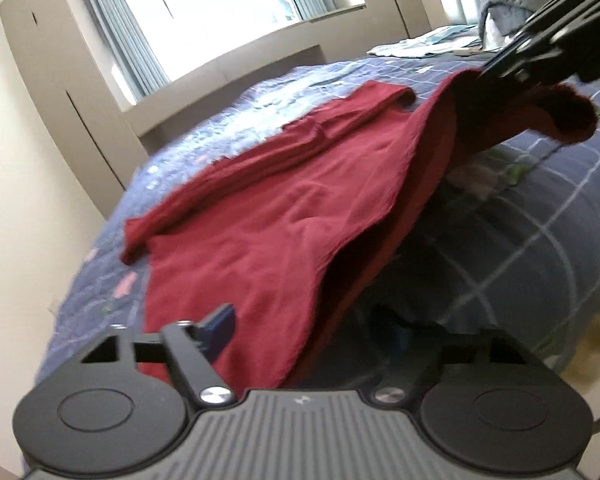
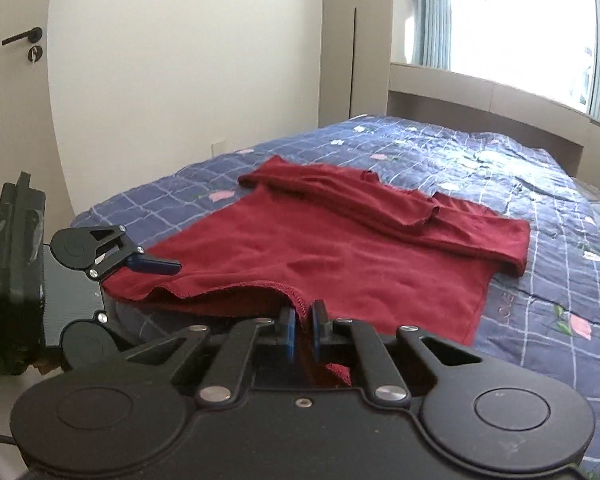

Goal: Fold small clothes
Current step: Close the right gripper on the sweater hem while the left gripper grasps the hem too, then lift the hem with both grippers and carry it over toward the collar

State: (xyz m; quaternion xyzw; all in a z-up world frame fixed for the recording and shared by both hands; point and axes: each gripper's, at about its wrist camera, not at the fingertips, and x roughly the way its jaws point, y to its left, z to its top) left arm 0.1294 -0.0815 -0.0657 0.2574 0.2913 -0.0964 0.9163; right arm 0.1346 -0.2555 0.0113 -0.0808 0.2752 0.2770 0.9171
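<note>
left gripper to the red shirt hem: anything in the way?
Nothing visible. The left gripper hangs at the near hem of the dark red knit shirt, jaws apart around the edge. Only checked blue quilt lies around it. The right gripper is clamped on the same hem, off to the side.

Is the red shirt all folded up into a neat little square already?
No, the red shirt lies mostly spread out on the blue checked bedspread, its near hem pinched in the right gripper.
</note>
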